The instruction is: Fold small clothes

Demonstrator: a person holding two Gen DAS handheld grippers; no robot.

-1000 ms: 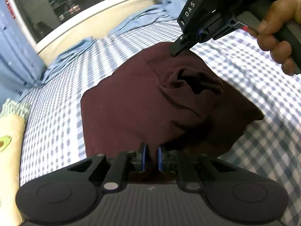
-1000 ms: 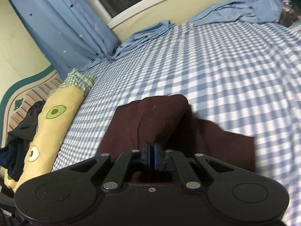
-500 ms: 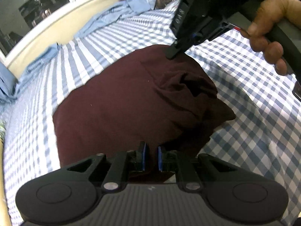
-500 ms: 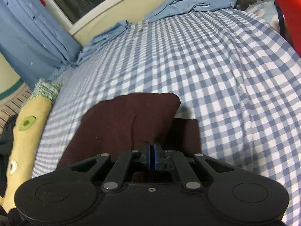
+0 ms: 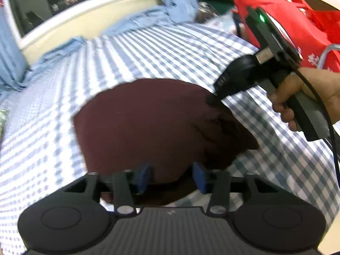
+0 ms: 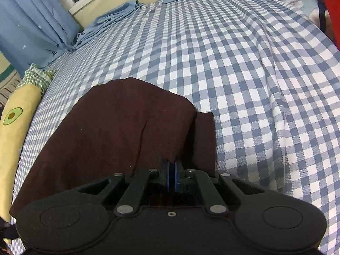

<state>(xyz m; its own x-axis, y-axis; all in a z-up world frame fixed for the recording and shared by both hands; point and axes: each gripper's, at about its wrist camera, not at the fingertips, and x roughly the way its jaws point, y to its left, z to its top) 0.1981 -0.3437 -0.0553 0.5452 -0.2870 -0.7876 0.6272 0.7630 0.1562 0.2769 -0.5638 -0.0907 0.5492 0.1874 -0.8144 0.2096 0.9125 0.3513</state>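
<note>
Maroon garment (image 5: pixel 148 125) is lying folded on the blue-and-white checked bedsheet (image 5: pixel 170 51), and everything else is placed here relative to it. In the left wrist view the left claw (image 5: pixel 172 175) is hanging over the garment's near edge with its blue pads (image 5: pixel 144 175) spread wide, the dark cloth showing in the gap between them but not being pinched. At the garment's far right edge the right claw (image 5: pixel 212 101) is pressing into the cloth, gripped by the person's right hand (image 5: pixel 297 97). Behind that hand, beyond the garment, a red bag (image 5: pixel 297 21) is sitting at the bed's edge.

In the right wrist view the right claw (image 6: pixel 171 176) is pressed together on an upper fold of the garment (image 6: pixel 119 131), the blue pads (image 6: pixel 169 175) squeezing the cloth between them. A lower layer is sticking out to the right of that fold, lying flat on the sheet (image 6: pixel 244 74). To the left of the garment a yellow avocado-print pillow (image 6: pixel 17 123) is lying along the bed's side. Beyond the garment, blue star-print curtains (image 6: pixel 31 25) are hanging and bunching onto the sheet's far edge.
</note>
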